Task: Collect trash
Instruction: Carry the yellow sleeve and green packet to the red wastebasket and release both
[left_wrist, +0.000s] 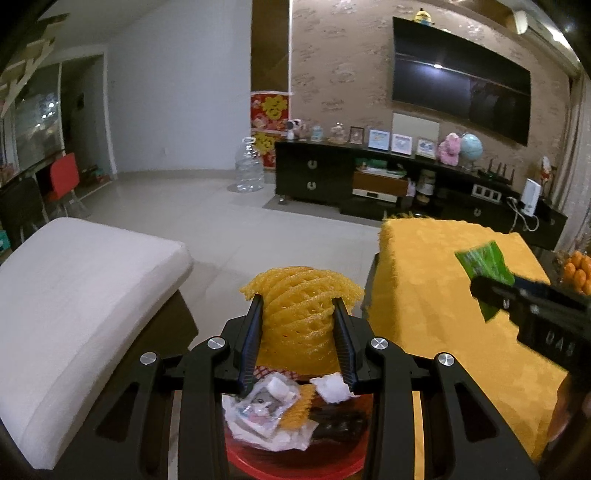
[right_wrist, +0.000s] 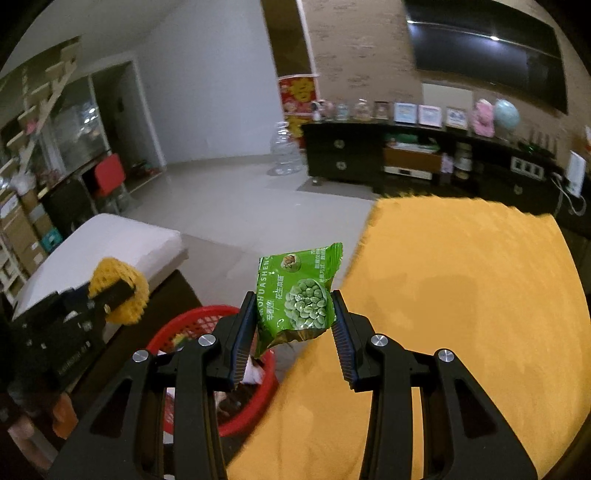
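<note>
My left gripper (left_wrist: 298, 302) is shut on a yellow foam fruit net (left_wrist: 299, 314) and holds it right above the red trash basket (left_wrist: 295, 463), which holds paper and wrappers. My right gripper (right_wrist: 295, 295) is shut on a green snack packet (right_wrist: 301, 295) and holds it over the left edge of the yellow-covered table (right_wrist: 461, 314), just right of the red basket (right_wrist: 255, 413). The left gripper with the net (right_wrist: 118, 291) shows at left in the right wrist view. The right gripper with the packet (left_wrist: 484, 262) shows at right in the left wrist view.
A white cushioned seat (left_wrist: 74, 295) stands left of the basket. A black TV cabinet (left_wrist: 388, 181) with ornaments lines the far wall under a TV (left_wrist: 461, 81). A large clear water bottle (left_wrist: 249, 166) stands on the tiled floor. Oranges (left_wrist: 580, 273) lie at far right.
</note>
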